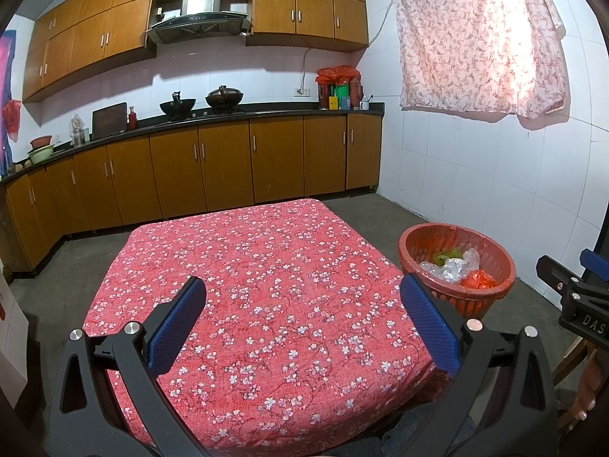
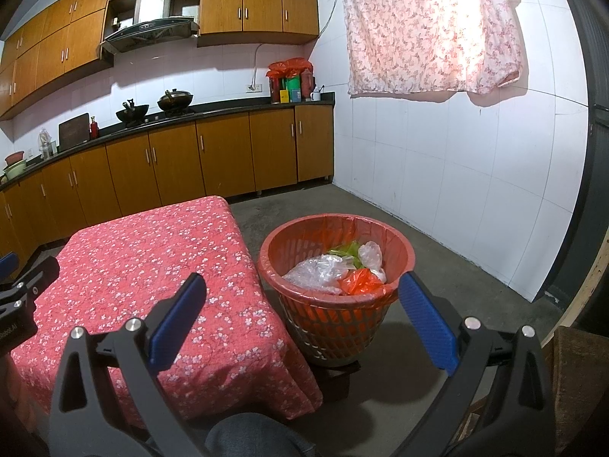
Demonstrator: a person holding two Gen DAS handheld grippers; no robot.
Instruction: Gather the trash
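Both claws spread and empty, trash in the basket

The basket (image 2: 337,266) stands just beside the worktop (image 1: 266,289), ahead of the right claw (image 2: 302,318); the left claw (image 1: 304,321) hovers over bare cloth.

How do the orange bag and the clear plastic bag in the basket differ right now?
The orange bag is opaque, small and crumpled near the basket's rim, on the side nearest the camera. The clear plastic bag is see-through, bulkier and lies beside it, toward the table. Both are crumpled plastic already inside the red basket, touching each other, and neither is held by a gripper.
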